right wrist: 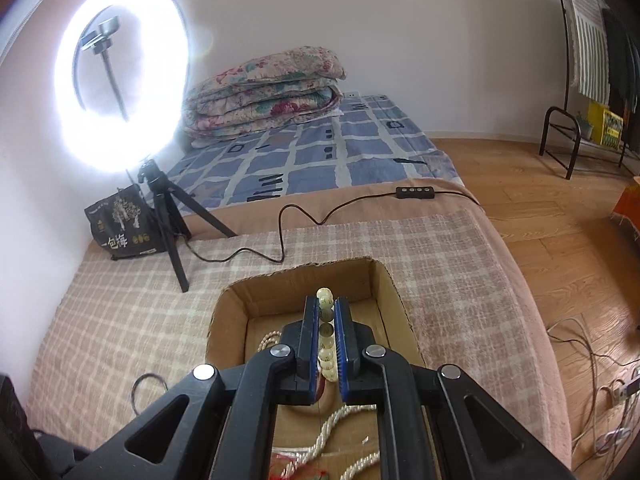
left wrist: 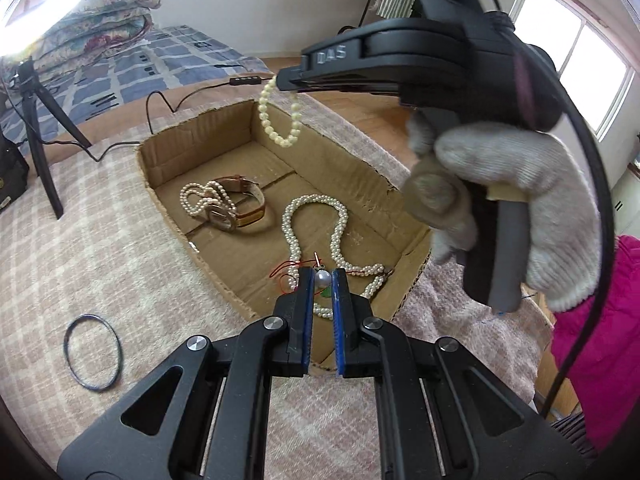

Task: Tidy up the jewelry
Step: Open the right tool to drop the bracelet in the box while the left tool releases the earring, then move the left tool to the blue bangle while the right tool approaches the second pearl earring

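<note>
My left gripper is shut on a pearl charm, one large grey-white pearl with a gold stem above it and a green bit below. It hangs over the near end of the open cardboard box. My right gripper, held by a gloved hand, is shut on a cream bead bracelet that dangles above the box's far end. In the right wrist view the same bracelet sits pinched between the blue pads of the right gripper. Inside the box lie a watch, a small pearl strand and a long twisted pearl necklace.
The box rests on a checked blanket. A black ring lies on the blanket to the left of the box. A tripod with a ring light, its cable and a black bag stand behind.
</note>
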Motion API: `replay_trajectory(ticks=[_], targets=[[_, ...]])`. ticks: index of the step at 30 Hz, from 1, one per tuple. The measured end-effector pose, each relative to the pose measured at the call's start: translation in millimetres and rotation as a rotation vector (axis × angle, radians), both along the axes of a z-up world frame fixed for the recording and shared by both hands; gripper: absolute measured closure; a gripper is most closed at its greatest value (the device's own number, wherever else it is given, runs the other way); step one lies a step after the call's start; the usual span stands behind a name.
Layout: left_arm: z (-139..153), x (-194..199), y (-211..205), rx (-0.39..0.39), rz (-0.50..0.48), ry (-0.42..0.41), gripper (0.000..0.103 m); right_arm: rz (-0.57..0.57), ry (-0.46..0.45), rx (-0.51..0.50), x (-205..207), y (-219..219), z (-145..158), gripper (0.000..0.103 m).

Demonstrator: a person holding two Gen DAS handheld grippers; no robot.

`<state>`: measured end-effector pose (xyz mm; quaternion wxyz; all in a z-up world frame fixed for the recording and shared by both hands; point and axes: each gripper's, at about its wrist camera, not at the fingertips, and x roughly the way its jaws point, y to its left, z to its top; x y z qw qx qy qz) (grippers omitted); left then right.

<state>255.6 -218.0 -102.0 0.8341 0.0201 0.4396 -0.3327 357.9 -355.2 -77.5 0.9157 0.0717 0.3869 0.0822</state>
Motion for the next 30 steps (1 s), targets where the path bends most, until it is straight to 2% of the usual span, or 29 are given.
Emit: replay_trajectory(ticks=[11,14,16,17,18,19,20,21,24,30], targets=[[-7,5,-2,0.009,-0.007,0.01,0.096,0.002,0.024,0.015,18,0,-18,0.098],[-6,5,-4,0.01,-0.023,0.009,0.096,0.002,0.023,0.015,19,0,-18,0.094],[-7,4,-6,0.017,-0.031,0.014,0.096,0.008,0.02,0.024,19,0,-17,0.077],[-8,4,-7,0.024,-0.034,0.021,0.09,0.004,0.018,0.021,19,1,-17,0.062],[-9,5,-8,0.036,-0.029,0.026,0.066,-0.005,0.015,0.011,19,2,-16,0.05],[-10,4,-8,0.04,-0.023,0.024,0.052,-0.009,0.011,0.006,18,1,-15,0.044],[-9,3,-7,0.035,-0.012,0.008,0.033,-0.015,0.007,-0.001,17,2,-14,0.033],[-7,2,-5,0.035,-0.001,-0.003,0.03,-0.022,0.001,-0.007,17,2,-13,0.024],[-7,3,-5,0.045,0.002,0.006,0.03,-0.039,-0.014,-0.03,15,1,-9,0.011],[-4,1,2,0.043,0.013,0.003,0.03,-0.067,-0.024,-0.045,9,-5,-1,0.007]])
